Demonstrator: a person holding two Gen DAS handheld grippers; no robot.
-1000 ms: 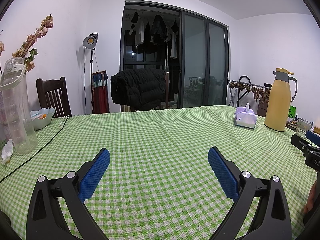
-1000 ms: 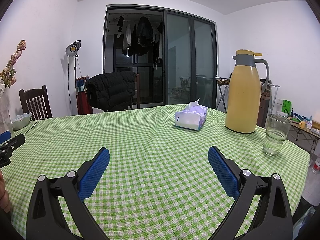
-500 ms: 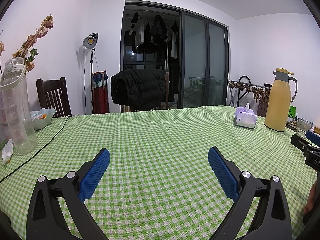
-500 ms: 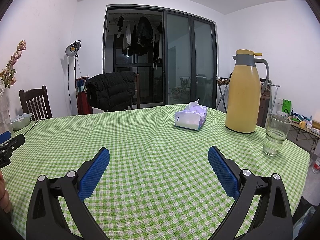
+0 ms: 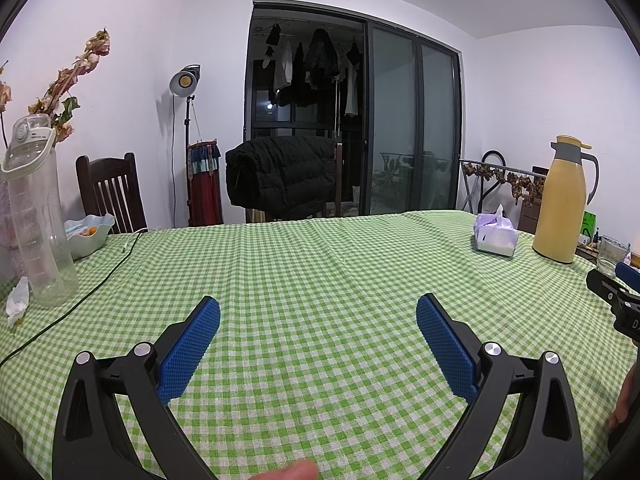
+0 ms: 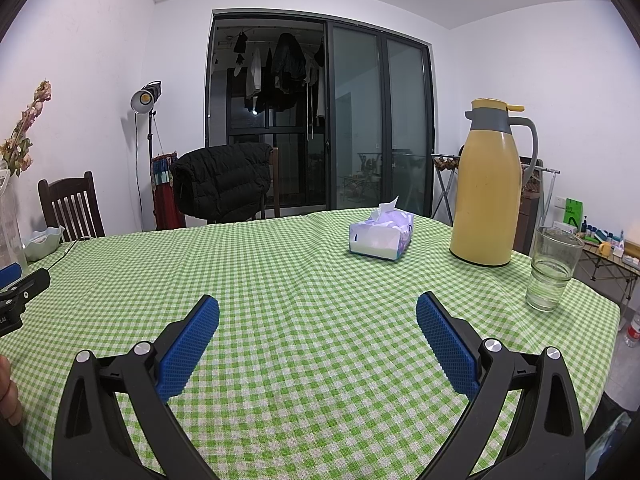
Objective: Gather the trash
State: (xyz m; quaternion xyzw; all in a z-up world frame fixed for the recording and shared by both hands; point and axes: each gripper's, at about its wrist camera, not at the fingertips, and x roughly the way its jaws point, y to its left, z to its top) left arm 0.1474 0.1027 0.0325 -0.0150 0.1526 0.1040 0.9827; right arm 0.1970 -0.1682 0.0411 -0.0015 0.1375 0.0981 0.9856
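Note:
A crumpled white tissue (image 5: 17, 300) lies on the green checked tablecloth (image 5: 320, 264) at the far left, next to a tall clear bottle (image 5: 38, 216). My left gripper (image 5: 318, 312) is open and empty, low over the cloth, well to the right of the tissue. My right gripper (image 6: 318, 312) is open and empty over the cloth (image 6: 304, 272) near the table's front. The tip of the right gripper shows at the right edge of the left wrist view (image 5: 618, 292); the left gripper's tip shows at the left edge of the right wrist view (image 6: 20, 286).
A tissue box (image 6: 380, 236), a yellow thermos jug (image 6: 488, 188) and a glass of water (image 6: 554, 268) stand at the right. A light bowl (image 5: 88, 232) and a black cable (image 5: 100, 280) lie at the left. Chairs (image 5: 112, 192) stand behind the table.

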